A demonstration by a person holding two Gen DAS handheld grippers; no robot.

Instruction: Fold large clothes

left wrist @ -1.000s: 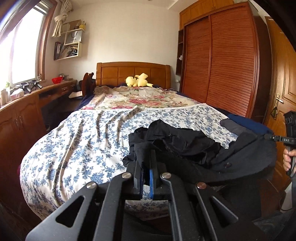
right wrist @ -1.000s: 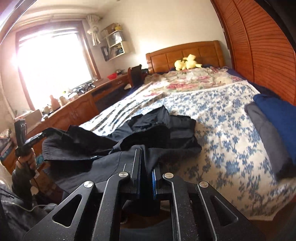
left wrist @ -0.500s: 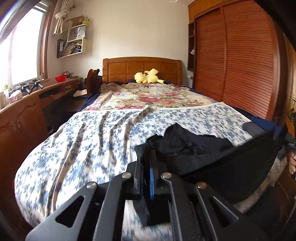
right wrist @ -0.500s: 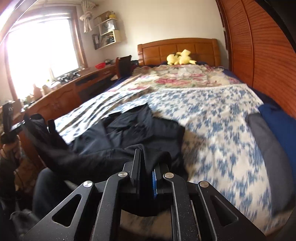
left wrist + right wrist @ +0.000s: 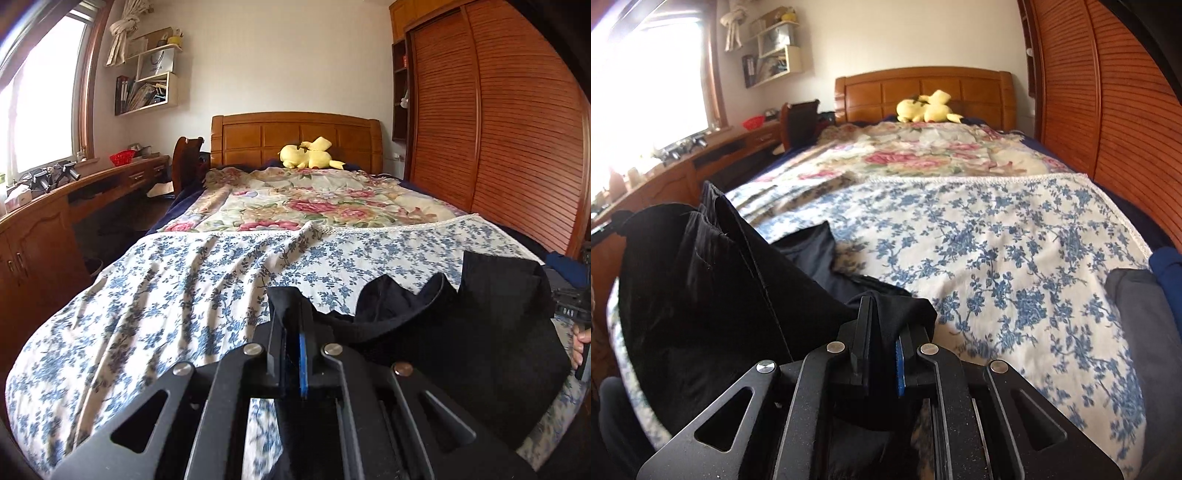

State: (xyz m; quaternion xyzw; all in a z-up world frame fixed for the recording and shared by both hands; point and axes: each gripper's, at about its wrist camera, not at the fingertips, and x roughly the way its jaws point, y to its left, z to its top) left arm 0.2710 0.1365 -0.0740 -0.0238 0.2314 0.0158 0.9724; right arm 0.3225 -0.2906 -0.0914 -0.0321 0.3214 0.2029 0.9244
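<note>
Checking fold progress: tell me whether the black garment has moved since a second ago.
Yes. The black garment has been dragged toward the foot of the bed, away from the headboard.

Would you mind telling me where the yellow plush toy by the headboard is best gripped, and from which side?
Pinch the yellow plush toy by its raised ear or limb, coming from the foot of the bed. It lies slumped against the headboard, so that thin part stands clear while the wood blocks the far side.

Left claw [image 5: 291, 332]: jaws closed tight on black garment [image 5: 480, 332], pointing fwd and slightly down; right claw [image 5: 882, 332]: jaws likewise clamped on same garment, angled down; person's fingers [image 5: 581, 347] visible at right edge of left-wrist view, wrapped on right claw's handle.
</note>
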